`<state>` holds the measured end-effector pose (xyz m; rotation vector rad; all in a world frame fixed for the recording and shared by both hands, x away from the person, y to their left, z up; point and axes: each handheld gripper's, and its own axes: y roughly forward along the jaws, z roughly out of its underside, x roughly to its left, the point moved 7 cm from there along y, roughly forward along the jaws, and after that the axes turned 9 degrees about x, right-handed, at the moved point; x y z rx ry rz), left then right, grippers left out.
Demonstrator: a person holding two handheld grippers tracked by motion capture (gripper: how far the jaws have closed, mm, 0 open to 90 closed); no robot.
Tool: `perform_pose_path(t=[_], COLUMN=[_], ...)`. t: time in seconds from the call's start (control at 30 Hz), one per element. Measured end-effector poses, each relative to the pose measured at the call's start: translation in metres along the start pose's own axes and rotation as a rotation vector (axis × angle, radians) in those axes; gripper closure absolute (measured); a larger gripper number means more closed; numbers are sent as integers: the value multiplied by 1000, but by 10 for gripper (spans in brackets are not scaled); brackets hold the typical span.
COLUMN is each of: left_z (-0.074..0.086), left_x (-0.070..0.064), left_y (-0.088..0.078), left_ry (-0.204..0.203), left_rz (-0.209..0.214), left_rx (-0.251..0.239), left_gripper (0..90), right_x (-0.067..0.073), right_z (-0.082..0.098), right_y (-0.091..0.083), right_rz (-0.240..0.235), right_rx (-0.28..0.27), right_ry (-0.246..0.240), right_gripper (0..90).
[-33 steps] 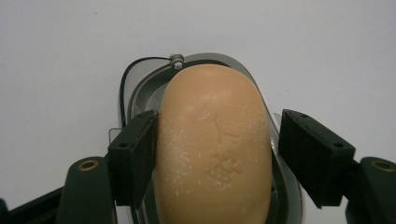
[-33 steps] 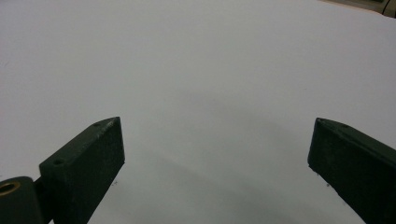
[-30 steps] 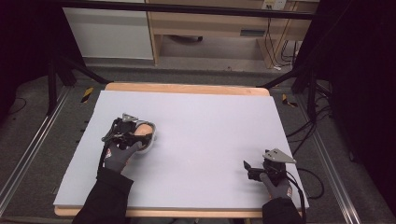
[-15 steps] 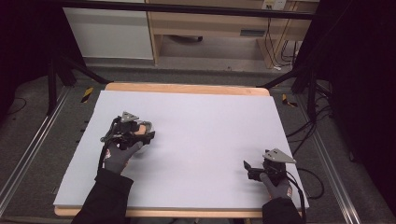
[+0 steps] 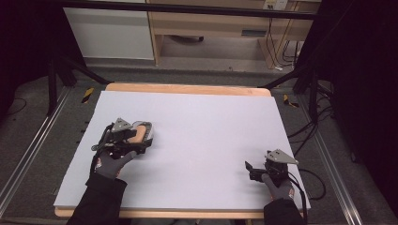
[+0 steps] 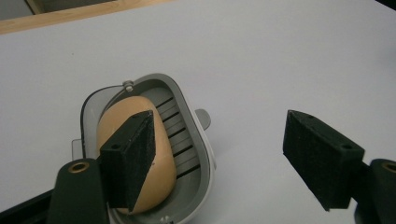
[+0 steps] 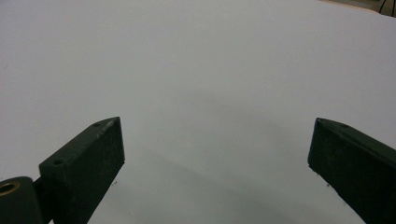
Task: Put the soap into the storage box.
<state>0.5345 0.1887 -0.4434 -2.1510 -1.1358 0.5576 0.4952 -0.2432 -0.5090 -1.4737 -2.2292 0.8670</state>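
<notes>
On the left side of the white tabletop, a grey slotted dish holds a tan oval bar. The left claw hangs spread over it, one jaw above the bar. The right claw rests spread near the front right corner, gripping nothing.

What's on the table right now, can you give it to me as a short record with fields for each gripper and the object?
surface: white table top on a wooden-edged table
object: grey egg slicer holding a brown egg on its slotted bed
left gripper: open, one jaw above the egg, the other off to the slicer's side
right gripper: open, over bare table near the right front corner
</notes>
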Motion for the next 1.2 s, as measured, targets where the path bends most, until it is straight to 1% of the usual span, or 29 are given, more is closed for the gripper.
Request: perform_pose_path(t=[0.07,0.1,0.13,0.17,0.2,0.27,0.33,0.43,0.47,0.57,0.67,0.7,0.73,0.8,0.87,0.97,1.2], left_z=[6,6,11,11,17,22,26,30,34,38,48,48,53,55,63,70,78], left_x=[4,4,6,6,8,10,13,17,19,22,27,27,29,31,36,41,49], left_y=[-5,-5,-7,-7,-8,-10,-13,-16,-17,-18,-17,-17,-17,-17,-16,-15,-16], left_ry=[2,2,3,3,12,9,5,0,-3,-5,-11,-11,-16,-15,-31,-39,-63], left_rz=[-15,-15,-20,-20,-28,-21,-24,-29,-33,-36,-45,-45,-51,-55,-59,-74,-97], left_rx=[1,1,5,5,14,6,0,-8,-15,-16,-6,-6,-3,0,3,11,15], left_gripper=[237,235,230,227,224,215,211,206,207,204,202,201,198,197,198,199,199], right_x=[-1,-1,-1,-2,-2,-2,-1,-1,-2,-3,-5,-5,-6,-7,-8,-8,-9], right_z=[1,1,2,2,3,4,4,5,5,6,7,7,8,9,9,9,10], right_y=[0,0,0,0,0,-1,-2,-3,-3,-4,-5,-5,-5,-5,-5,-5,-5], right_rz=[3,3,1,4,3,5,1,2,6,10,16,16,18,19,19,20,22], right_rx=[1,1,5,4,6,5,6,7,7,5,7,7,9,11,9,11,15], right_ry=[0,0,7,1,2,0,7,5,2,3,14,14,19,21,20,21,30], right_gripper=[40,40,40,40,40,40,40,40,40,40,40,40,40,40,40,40,40])
